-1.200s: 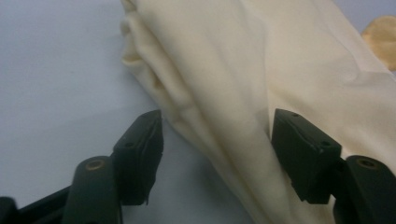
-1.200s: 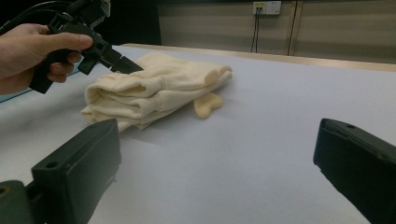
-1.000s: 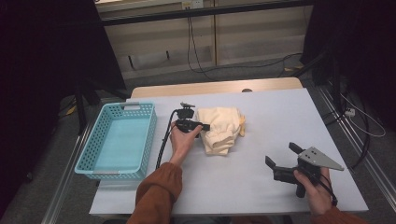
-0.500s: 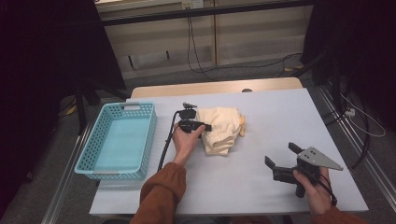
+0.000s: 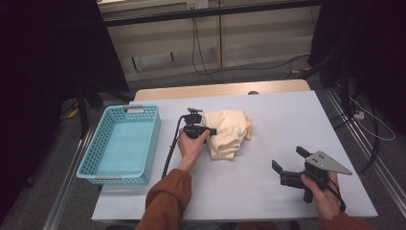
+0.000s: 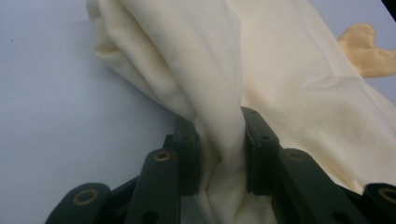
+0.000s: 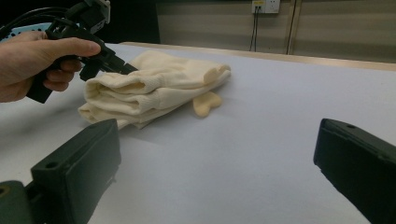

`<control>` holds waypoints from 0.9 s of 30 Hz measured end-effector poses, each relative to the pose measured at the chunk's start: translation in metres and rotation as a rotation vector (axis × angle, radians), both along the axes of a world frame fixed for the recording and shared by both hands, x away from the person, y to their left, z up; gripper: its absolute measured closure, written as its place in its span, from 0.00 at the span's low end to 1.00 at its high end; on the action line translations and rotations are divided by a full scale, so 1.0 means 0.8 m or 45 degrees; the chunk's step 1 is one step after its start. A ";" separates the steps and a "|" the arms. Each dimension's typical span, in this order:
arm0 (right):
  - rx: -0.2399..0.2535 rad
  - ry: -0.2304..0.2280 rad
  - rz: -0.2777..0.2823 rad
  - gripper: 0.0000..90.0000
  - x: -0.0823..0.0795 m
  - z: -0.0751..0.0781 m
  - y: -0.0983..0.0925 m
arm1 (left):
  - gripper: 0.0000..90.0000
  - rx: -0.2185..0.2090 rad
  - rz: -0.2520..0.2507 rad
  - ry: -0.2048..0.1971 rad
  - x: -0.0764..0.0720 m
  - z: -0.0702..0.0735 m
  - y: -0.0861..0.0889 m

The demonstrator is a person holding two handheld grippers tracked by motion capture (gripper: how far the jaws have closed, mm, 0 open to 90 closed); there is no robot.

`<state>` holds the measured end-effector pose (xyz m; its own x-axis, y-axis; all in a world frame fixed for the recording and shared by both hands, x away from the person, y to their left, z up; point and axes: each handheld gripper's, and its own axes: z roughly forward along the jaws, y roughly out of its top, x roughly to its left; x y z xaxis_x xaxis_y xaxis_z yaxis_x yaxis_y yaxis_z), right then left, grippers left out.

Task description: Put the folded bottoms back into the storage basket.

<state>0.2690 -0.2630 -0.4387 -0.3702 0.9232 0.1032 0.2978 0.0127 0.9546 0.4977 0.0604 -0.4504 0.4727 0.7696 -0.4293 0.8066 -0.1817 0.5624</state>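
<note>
While the left gripper (image 6: 219, 154) has just been closing, its two black jaws now pinch a fold of the cream cloth (image 6: 280, 84) between them, low in the middle of the left gripper view. Seen from above, that left gripper sits just left of centre, and the cloth lies right against it on its right side, a crumpled bundle on the pale table (image 5: 287, 124). The bundle's long axis runs roughly from upper right to lower left of the high view, with a small yellowish tab (image 5: 248, 130) sticking out at its right edge, away from the gripper. Further out, the blue basket (image 5: 95, 158) stands open at the left of the frame, well apart from the cloth and on the far side of the left hand (image 5: 191, 146) from it, so a carry there would likely go leftward across the table. Lower right in the frame, the right gripper (image 5: 289, 163) rests near the table's front edge with its jaws spread wide and nothing between them, clearly farther from the cloth.
</note>
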 end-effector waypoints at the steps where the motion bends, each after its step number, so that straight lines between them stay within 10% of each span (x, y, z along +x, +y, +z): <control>1: 0.002 0.002 -0.003 0.01 0.000 0.000 -0.001 | 0.80 -0.014 -0.003 0.006 0.002 0.001 0.002; 27: 0.011 0.002 0.001 0.01 0.000 0.000 -0.001 | 0.82 -0.087 0.003 -0.102 -0.007 0.027 -0.001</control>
<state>0.2693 -0.2635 -0.4388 -0.3705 0.9221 0.1119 0.2992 0.0044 0.9542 0.4924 0.0594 -0.4287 0.5056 0.7412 -0.4416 0.7590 -0.1386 0.6362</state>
